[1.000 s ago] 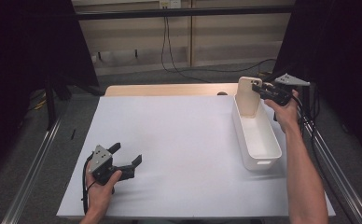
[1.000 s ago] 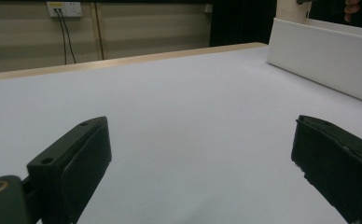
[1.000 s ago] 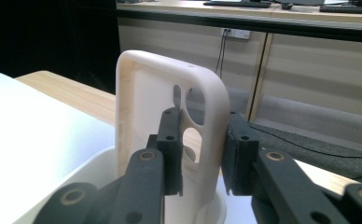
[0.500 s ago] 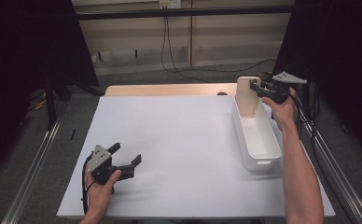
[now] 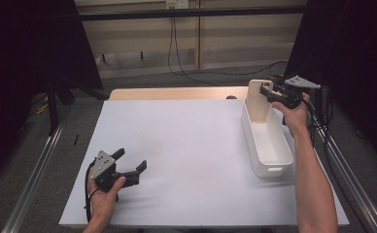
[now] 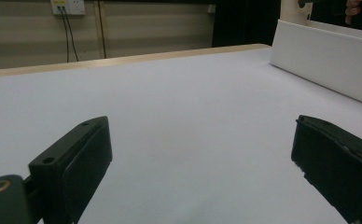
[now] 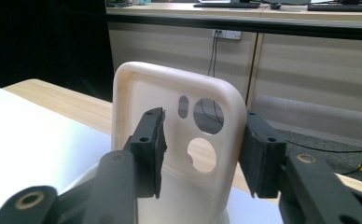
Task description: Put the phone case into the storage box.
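Cream plastic phone case [image 7: 179, 140], upper right in the high view, stays pinched upright by the right gripper [image 5: 274, 95] over the white bin [image 5: 269, 145], barely shifted, seemingly mid-placement; left gripper [image 5: 130, 162] rests spread.

Phone case [image 7: 179, 140] base hidden behind right tool [image 7: 202, 154], bin [image 6: 328, 60] cropped

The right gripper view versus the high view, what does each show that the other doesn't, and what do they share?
Right gripper view: the cream phone case's camera cutouts, two round holes and a slot, with a jaw on each side of it.

High view: the left tool open on the white table, both forearms, and the long white bin with the case standing at its far end.

Both: the case, the right tool at it, the wooden table edge.
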Available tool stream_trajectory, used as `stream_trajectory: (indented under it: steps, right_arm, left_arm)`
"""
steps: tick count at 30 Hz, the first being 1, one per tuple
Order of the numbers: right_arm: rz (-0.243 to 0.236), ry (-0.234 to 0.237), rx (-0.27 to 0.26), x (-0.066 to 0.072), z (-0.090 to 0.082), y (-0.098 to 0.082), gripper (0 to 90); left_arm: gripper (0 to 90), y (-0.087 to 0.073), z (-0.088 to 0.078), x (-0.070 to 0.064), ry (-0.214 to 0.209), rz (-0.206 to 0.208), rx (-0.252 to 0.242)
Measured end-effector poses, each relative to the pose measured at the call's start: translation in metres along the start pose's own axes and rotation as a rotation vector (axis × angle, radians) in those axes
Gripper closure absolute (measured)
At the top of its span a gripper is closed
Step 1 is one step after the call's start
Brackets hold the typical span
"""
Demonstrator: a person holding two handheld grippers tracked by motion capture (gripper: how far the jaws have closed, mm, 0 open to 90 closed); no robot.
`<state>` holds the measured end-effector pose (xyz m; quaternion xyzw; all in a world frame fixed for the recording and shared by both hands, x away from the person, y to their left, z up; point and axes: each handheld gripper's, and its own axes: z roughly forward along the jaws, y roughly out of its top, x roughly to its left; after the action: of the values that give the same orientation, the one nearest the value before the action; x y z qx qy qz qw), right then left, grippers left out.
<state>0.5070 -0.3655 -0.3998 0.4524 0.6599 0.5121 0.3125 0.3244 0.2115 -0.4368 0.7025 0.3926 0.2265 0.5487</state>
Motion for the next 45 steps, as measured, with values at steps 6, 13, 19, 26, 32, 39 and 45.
stream_trajectory:
  steps: [6,13,19,26,32,39,45]
  right_arm:
    - [-0.005,-0.013,0.001,0.0,-0.001,0.0,49.1]
    - [0.006,-0.018,0.008,0.0,-0.001,0.001,38.3]
    - [0.021,-0.018,0.01,-0.001,-0.003,0.002,28.9]
    - [0.041,-0.018,-0.004,-0.001,-0.006,0.006,16.6]
    - [0.045,-0.041,-0.01,0.0,-0.009,0.008,5.7]
    - [0.046,-0.045,-0.008,0.001,-0.011,0.008,1.3]
    - [0.067,-0.054,-0.009,0.004,-0.01,0.008,0.0]
  left_arm:
    - [5.2,0.0,0.0,0.0,0.0,0.0,-0.001]
    - [5.0,0.0,-0.002,0.0,0.002,0.012,0.001]
    - [5.0,0.0,-0.001,0.001,0.01,0.003,-0.003]
    - [5.0,0.001,-0.001,0.001,0.012,0.0,-0.003]
    - [5.0,0.001,-0.001,0.0,0.012,0.0,-0.003]
    - [4.8,0.0,0.0,0.001,0.01,-0.001,-0.002]
    - [4.8,0.0,-0.002,0.001,0.008,0.007,-0.003]
